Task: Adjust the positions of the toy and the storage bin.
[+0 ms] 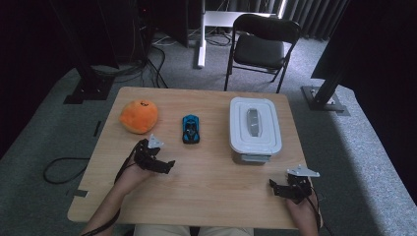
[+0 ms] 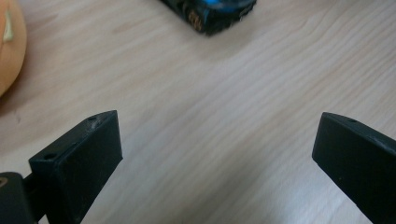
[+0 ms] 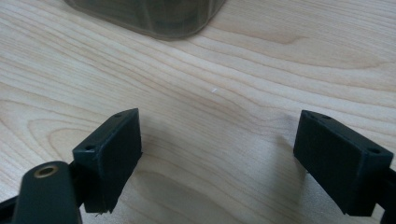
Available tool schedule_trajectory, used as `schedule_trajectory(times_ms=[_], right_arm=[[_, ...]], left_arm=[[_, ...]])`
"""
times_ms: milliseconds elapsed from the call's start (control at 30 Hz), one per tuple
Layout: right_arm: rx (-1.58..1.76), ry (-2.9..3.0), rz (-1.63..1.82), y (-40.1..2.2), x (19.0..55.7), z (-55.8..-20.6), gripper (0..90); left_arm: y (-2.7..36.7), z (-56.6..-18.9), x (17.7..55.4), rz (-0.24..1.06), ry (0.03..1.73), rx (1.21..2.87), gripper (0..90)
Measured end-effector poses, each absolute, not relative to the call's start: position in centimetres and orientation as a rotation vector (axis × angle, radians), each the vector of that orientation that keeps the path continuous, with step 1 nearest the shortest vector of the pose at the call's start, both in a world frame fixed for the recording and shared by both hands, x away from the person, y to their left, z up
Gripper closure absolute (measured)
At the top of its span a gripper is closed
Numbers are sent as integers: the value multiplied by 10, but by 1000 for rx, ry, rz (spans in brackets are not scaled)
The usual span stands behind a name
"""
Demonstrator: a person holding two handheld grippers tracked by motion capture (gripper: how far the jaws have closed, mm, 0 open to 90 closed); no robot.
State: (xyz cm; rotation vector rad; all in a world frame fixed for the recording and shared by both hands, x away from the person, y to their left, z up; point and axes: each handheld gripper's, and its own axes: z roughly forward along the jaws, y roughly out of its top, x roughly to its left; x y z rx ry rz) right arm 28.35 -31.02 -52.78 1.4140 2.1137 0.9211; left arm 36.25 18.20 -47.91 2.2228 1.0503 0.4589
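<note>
An orange plush ball (image 1: 139,116) lies at the back left of the wooden table (image 1: 206,177). To its right is a blue toy car (image 1: 191,129), and farther right a white lidded box (image 1: 254,129). My left gripper (image 1: 158,160) rests low over the table in front of the plush and the car, open with nothing between its jaws. In the left gripper view (image 2: 217,154) the car's end (image 2: 215,14) and the plush's edge (image 2: 9,46) lie ahead. My right gripper (image 1: 279,188) sits near the front right, open and empty. The right gripper view (image 3: 219,154) has the box's corner (image 3: 159,18) ahead.
A black folding chair (image 1: 263,42) stands behind the table. Dark stands (image 1: 93,78) and cables flank it on the grey carpet. Bare wood stretches between the two grippers.
</note>
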Motion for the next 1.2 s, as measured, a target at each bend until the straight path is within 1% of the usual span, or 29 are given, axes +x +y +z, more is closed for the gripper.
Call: schedule_trajectory(times_ms=[167, 233, 467, 667, 833, 867, 933, 1133, 1200], right_arm=[[1413, 2114, 921, -310, 284, -528, 148], [1414, 2114, 921, -310, 284, -528, 148], [1414, 2114, 921, -310, 284, -528, 148], [1415, 2113, 921, -310, 284, -528, 148], [1415, 2113, 921, -310, 284, -528, 148], [1415, 2113, 921, -310, 284, -528, 148], [1415, 2113, 921, -310, 284, -528, 148], [1415, 2113, 922, -310, 284, -528, 148], [1415, 2113, 922, -310, 284, -528, 148]], left_arm=[[175, -470, 376, 434, 1065, 2196, 21], [169, -464, 384, 448, 1068, 2185, 21], [154, -462, 403, 444, 1097, 2171, 21], [144, -463, 424, 443, 1167, 2149, 21], [133, -464, 449, 437, 1278, 2116, 21], [133, -464, 449, 437, 1278, 2116, 21], [127, -465, 457, 458, 1308, 2120, 21], [106, -468, 477, 450, 1381, 2140, 21], [101, -469, 483, 433, 1407, 2119, 21]])
